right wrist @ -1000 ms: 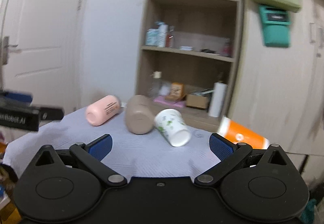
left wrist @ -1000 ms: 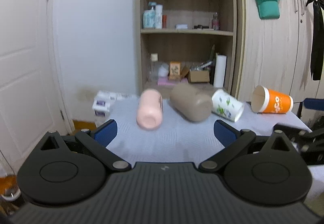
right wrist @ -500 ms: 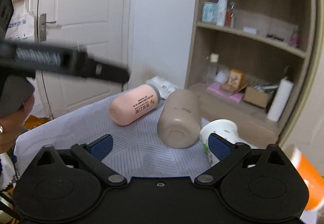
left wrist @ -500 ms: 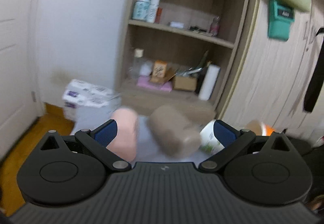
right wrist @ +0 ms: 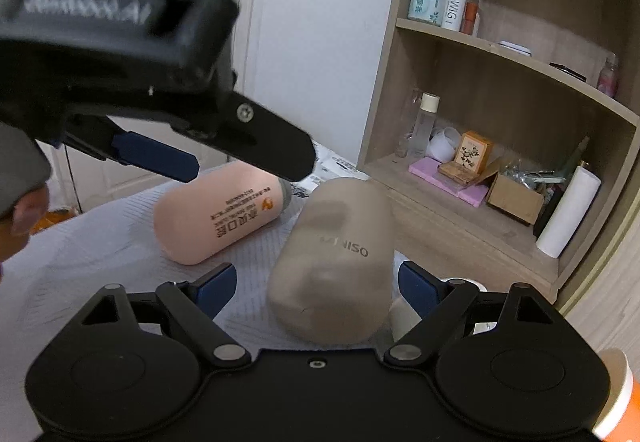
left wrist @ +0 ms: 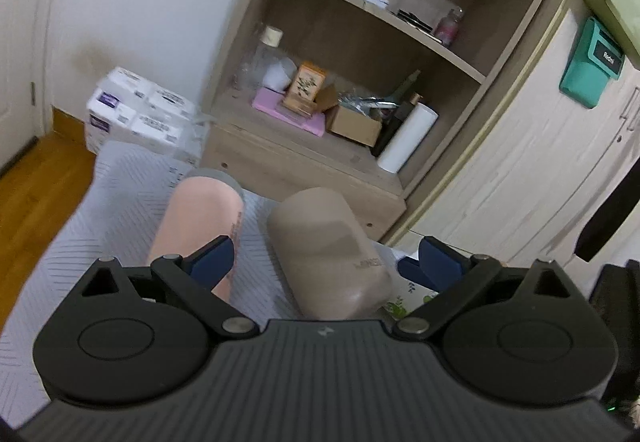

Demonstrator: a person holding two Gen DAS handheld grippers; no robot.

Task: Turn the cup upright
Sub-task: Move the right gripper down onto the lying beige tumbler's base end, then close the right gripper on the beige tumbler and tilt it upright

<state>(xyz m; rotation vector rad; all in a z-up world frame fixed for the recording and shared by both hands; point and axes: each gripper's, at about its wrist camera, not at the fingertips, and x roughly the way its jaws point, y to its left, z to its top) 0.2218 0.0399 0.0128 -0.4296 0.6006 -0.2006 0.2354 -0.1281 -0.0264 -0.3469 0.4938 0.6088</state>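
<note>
A taupe cup [left wrist: 332, 258] [right wrist: 340, 262] lies on its side on the grey cloth, its base toward me. A pink cup [left wrist: 200, 226] [right wrist: 220, 214] lies on its side to its left. My left gripper [left wrist: 324, 262] is open, with the taupe cup between its blue pads. My right gripper [right wrist: 316, 282] is open and also straddles the taupe cup. The left gripper [right wrist: 224, 162] shows in the right wrist view, hovering above the pink cup. A white leaf-printed cup [left wrist: 404, 298] lies partly hidden at the right.
An orange cup [right wrist: 616, 398] lies at the right edge. The grey tablecloth [left wrist: 116, 202] covers the table. A wooden shelf unit [left wrist: 340, 82] with bottles and boxes stands behind. Packs of tissue [left wrist: 140, 110] sit on the floor at the left.
Both grippers have moved forward and down toward the cups. The taupe cup now lies between the open fingers of each. The cups have not moved.
</note>
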